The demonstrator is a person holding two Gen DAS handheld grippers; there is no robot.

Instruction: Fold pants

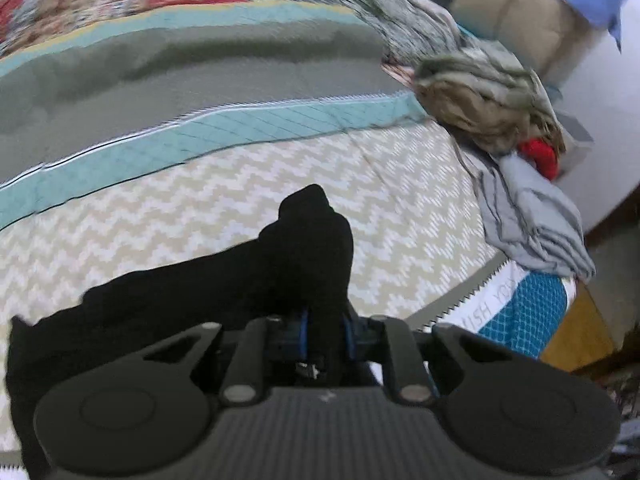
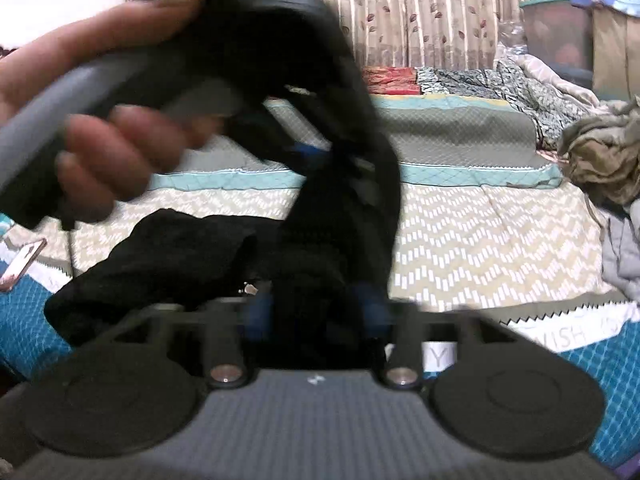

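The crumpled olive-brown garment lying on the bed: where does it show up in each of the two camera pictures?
Left wrist view: the crumpled olive-brown garment sits upper right, above a grey cloth.
Right wrist view: it lies at the far right edge, mid-height, partly cut off.
Shared landmark: the teal quilted stripe of the bedspread ends near the garment in both views.
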